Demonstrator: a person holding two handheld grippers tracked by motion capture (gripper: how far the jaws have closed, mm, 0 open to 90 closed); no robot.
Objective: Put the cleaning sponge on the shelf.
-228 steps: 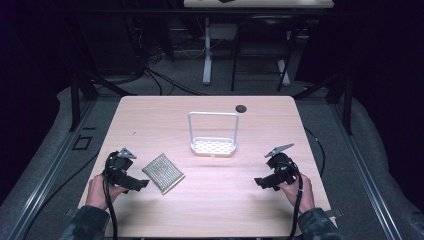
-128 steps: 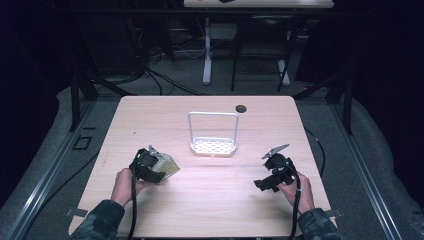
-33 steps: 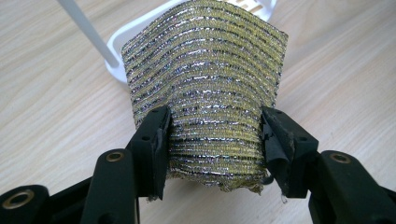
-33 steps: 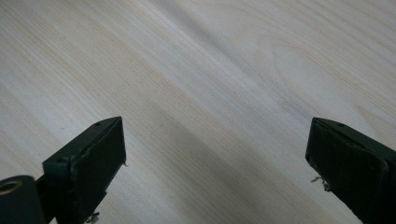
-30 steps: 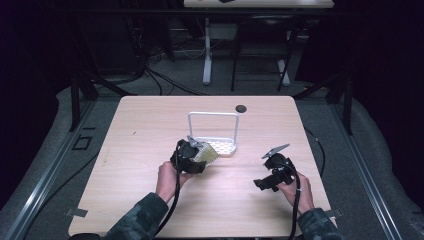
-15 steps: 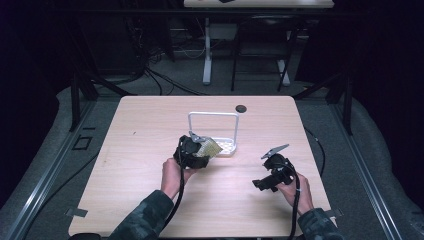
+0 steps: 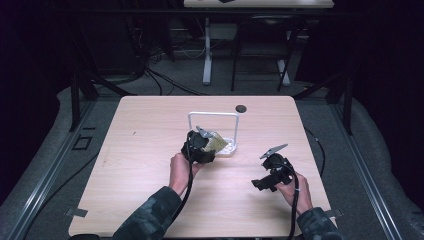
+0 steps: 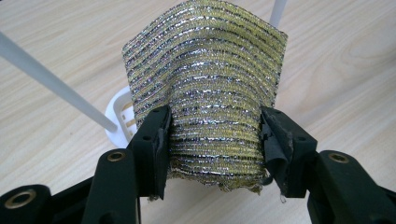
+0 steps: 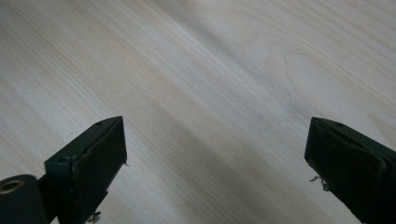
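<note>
Item one, my left gripper [image 7: 204, 145]: jaws pinched on a gold-and-silver woven scouring pad [image 8: 210, 93], which buckles into a ridge between the pads. I hold it just above the near edge of the white wire rack [image 7: 227, 131], at the middle of the wooden table [image 7: 150, 150].

Item two, my right gripper [image 7: 267, 172]: jaws spread wide, nothing between them, resting low over bare tabletop at the near right, well apart from the rack.

Item three, a small dark round disc [image 7: 241, 108] near the far edge of the table, untouched.

Progress, as I judge it: the pad is lifted and brought to the rack, so the carrying part looks nearly done. What is left is to lower it onto the rack's perforated base, let go, and draw the gripper clear. The pad is not yet resting there; it hangs in my grip.

Views compared: the high view gives the layout, both my forearms, the rack's tall hoop frame and the gap between the two grippers, but renders the pad as a pale scrap. The left gripper view supplies the metallic striped weave, the fold the squeeze makes, a corner of the rack's slotted base [image 8: 119, 116] behind the pad, and two white bars. The right gripper view [image 9: 215, 177] offers the spread jaws over wood grain.
</note>
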